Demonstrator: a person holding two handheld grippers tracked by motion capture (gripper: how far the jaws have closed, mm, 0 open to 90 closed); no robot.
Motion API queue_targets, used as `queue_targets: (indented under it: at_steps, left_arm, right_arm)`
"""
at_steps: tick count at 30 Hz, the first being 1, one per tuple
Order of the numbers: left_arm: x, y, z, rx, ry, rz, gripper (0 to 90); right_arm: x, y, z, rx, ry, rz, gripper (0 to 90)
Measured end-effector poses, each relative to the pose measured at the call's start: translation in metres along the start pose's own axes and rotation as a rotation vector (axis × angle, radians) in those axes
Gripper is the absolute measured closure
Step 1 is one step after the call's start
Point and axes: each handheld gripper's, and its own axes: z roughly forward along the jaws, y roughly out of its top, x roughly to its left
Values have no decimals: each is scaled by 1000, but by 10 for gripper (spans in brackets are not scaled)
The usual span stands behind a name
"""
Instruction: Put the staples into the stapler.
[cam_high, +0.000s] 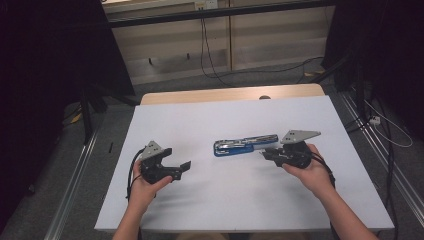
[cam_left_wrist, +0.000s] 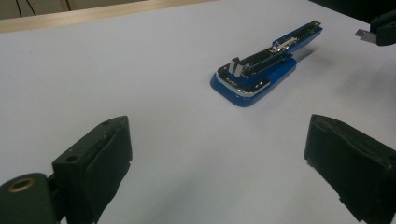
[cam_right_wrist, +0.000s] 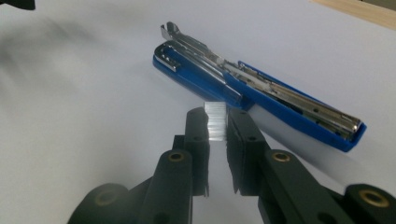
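right gripper (cam_right_wrist: 215, 122): clenched on a small silvery strip of staples (cam_right_wrist: 215, 120), held right by the stapler, prob to load it
left gripper (cam_left_wrist: 217, 154): jaws wide, nothing in em, parked on standby
open blue stapler w/ metal tray (cam_high: 245, 144): flat mid white table (cam_high: 200, 210), between both grippers
hard to tell: tray full or not; staple count too blurry

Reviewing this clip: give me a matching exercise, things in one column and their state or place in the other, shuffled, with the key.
Things:
1. stapler
2. strip of staples
3. left gripper
4. right gripper

States:
A. jaws wide apart, nothing between them
B. lying swung open on the white table
C. pinched between two black jaws
D. jaws closed on something thin, beside the stapler

Pairs: 1-B, 2-C, 3-A, 4-D
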Motion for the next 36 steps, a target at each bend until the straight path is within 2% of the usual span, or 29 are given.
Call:
queue_targets:
  at_steps: [10, 20, 27, 36]
  left_arm:
    - [2, 1, -2, -10, 2, -2, 78]
    - [1, 0, -3, -4, 2, 1, 78]
    - [3, -2, -5, 0, 9, -10, 78]
    - [5, -3, -5, 2, 6, -18, 79]
  right_arm:
    - [-3, 16, 3, -29, 16, -19, 794]
    - [2, 29, 9, -16, 34, -67, 794]
    - [1, 44, 16, -18, 67, -87, 794]
    - [-7, 53, 27, -32, 102, -103, 794]
